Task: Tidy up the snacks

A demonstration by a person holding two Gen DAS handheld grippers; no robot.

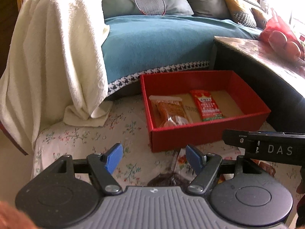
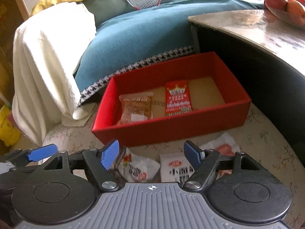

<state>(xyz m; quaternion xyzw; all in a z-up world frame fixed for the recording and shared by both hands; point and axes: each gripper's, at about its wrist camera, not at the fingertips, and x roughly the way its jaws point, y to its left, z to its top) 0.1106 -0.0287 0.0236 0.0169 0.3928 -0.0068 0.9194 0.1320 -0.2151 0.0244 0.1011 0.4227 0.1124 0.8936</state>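
Hovering both grippers, left [image 1: 154,158] and right [image 2: 151,155], jaws wide and empty, over loose packets [image 2: 178,168] on the floral cloth [image 1: 80,135]; we judge the next pick pending; two snacks already lie in the red box [image 2: 171,131]; its near wall must be cleared; free room lies leftward.

- Packets [image 2: 171,168] lying before the box [image 2: 171,131]: lower parts hidden behind the right gripper [image 2: 152,155], print too blurred to read.
- Fruit [image 1: 284,43]: cut off at the frame's right edge.
- Racket [image 1: 149,2]: handle runs out of the top.
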